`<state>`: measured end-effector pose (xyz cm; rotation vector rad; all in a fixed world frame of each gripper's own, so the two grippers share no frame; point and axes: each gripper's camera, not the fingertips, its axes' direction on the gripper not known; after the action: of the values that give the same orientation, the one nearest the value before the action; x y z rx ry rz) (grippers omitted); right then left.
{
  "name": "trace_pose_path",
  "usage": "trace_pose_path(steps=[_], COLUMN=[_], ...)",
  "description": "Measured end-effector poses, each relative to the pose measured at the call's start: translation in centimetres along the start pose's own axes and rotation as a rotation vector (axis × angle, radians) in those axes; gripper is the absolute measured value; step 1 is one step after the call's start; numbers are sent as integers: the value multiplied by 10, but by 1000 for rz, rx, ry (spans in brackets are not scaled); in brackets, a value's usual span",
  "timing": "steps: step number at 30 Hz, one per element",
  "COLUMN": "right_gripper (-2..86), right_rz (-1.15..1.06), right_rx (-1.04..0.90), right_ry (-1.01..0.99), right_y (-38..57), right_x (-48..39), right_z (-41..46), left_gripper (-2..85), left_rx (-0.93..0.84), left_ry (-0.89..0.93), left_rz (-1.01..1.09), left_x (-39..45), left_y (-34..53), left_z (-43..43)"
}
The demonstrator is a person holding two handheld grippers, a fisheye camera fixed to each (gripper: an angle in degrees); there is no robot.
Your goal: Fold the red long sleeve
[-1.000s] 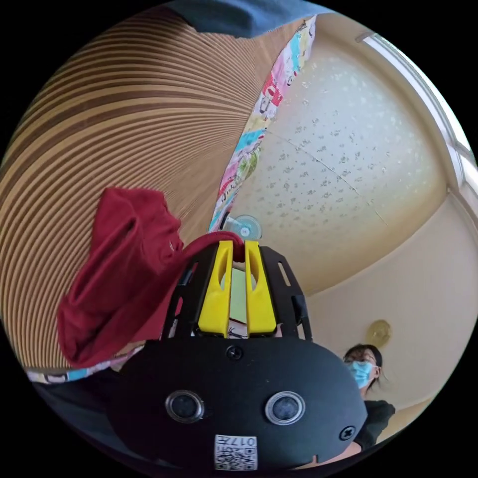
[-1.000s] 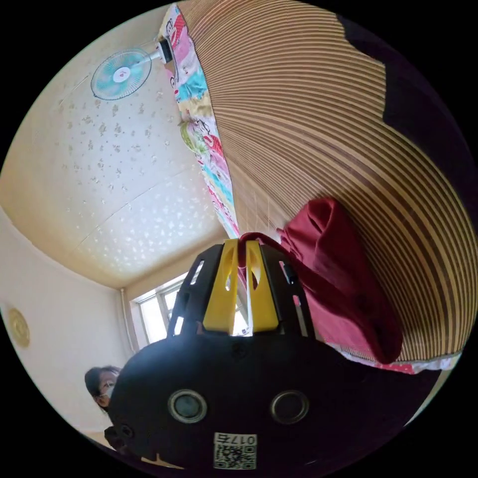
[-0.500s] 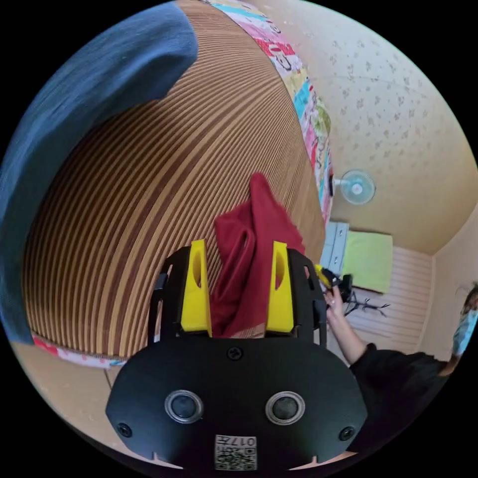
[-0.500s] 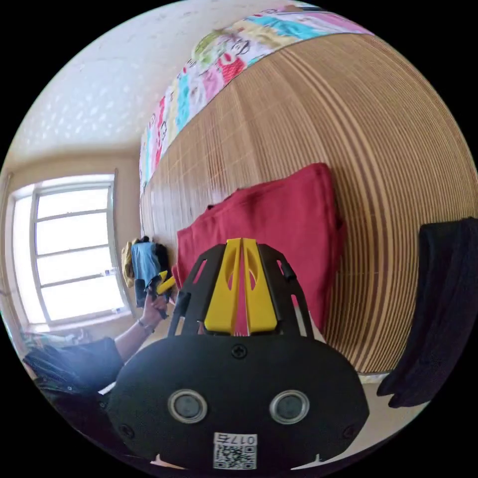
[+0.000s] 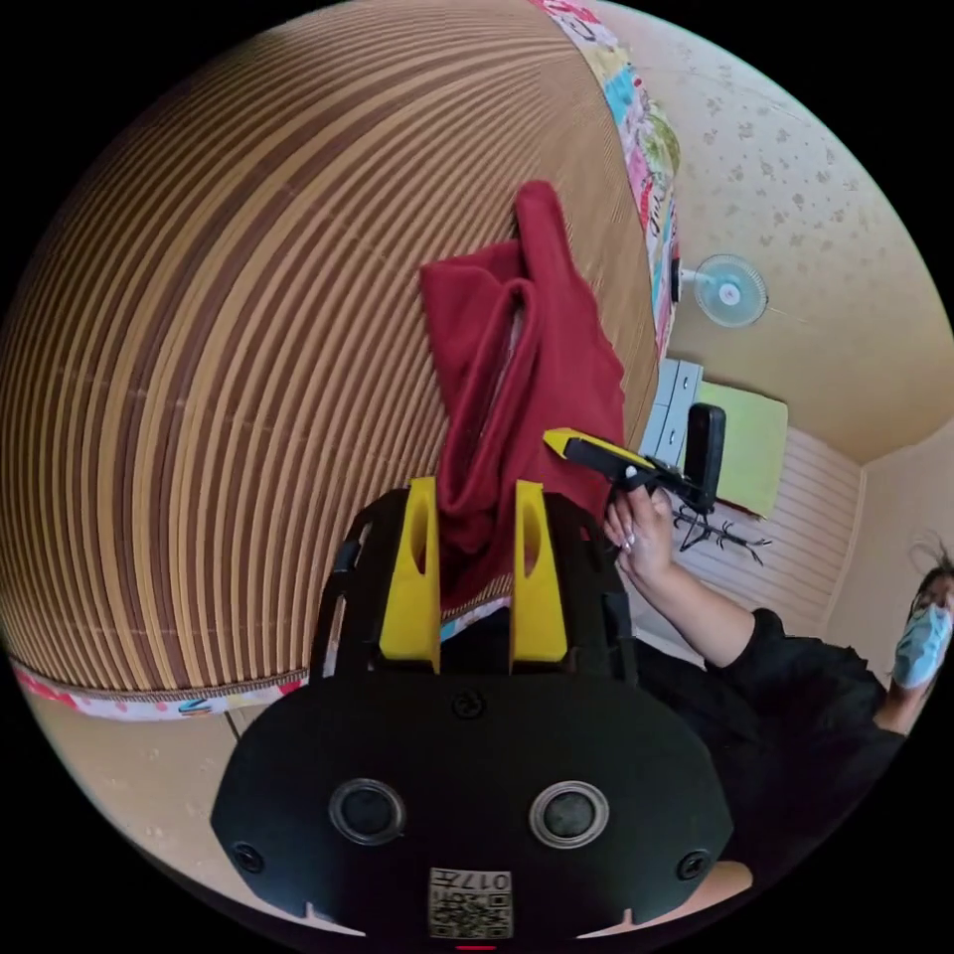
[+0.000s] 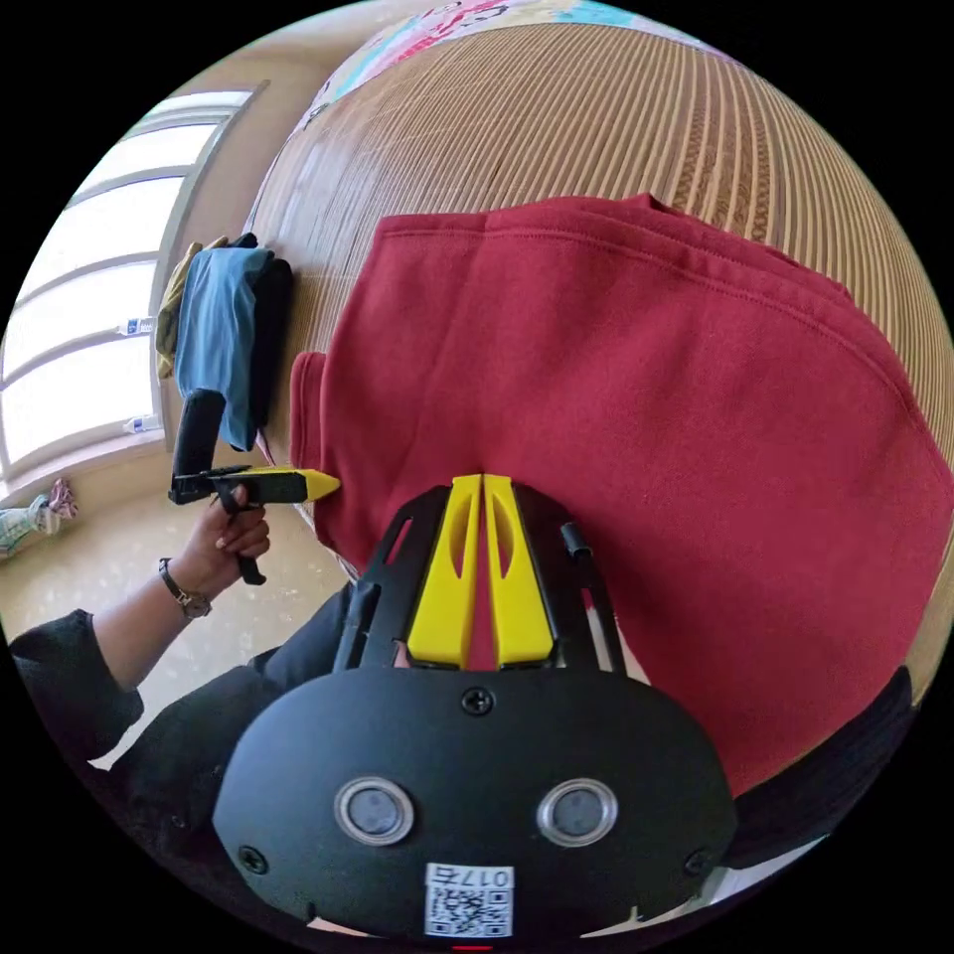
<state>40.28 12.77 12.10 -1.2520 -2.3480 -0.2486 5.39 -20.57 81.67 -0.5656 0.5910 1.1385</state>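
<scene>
The right gripper [image 6: 482,492] has its yellow jaws pressed together above the near edge of the red long sleeve [image 6: 636,417], though whether cloth is pinched I cannot tell. The left gripper [image 5: 475,497] has its jaws parted, red fabric lying loose between them, probably freed to take a new grip. The garment lies folded on the striped bamboo mat [image 5: 219,328], flat for the next fold.

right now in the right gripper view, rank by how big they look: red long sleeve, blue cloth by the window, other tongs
1. red long sleeve, by far the largest, though nearest the camera
2. blue cloth
3. other tongs, smallest; they sit farther off, so the order of the last two is only as seen
</scene>
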Motion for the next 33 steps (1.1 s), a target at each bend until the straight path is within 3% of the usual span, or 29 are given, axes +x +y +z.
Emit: trace_pose_path(steps=[4,9,17,21,23,27,31,33], right_gripper=[6,5,4,8,13,42,114,190], right_rz=[3,140,474,563,549,493,427,416], right_rx=[122,322,561,633,652,654,622,515], right_ry=[-31,-132,-90,-144,-189,-319,-420,-475], right_y=[31,130,284,336,348,352,338,318], right_x=[12,75,196,241,253,274,289,306], right_z=[-48,-123,-212,-235,-242,-252,-259,-253], left_gripper=[75,69,64,66,64,73,112,135], left_rx=[-60,-142,-328,-380,-410,-418,-187,-37], left_ry=[88,37,-156,-123,-8,97,0,-76], left_rz=[163,431,761,705,659,585,528,445], left_x=[38,136,306,325,322,307,281,259], left_y=[-5,-3,3,2,4,15,20,15], left_z=[-6,-2,151,231,276,302,247,210])
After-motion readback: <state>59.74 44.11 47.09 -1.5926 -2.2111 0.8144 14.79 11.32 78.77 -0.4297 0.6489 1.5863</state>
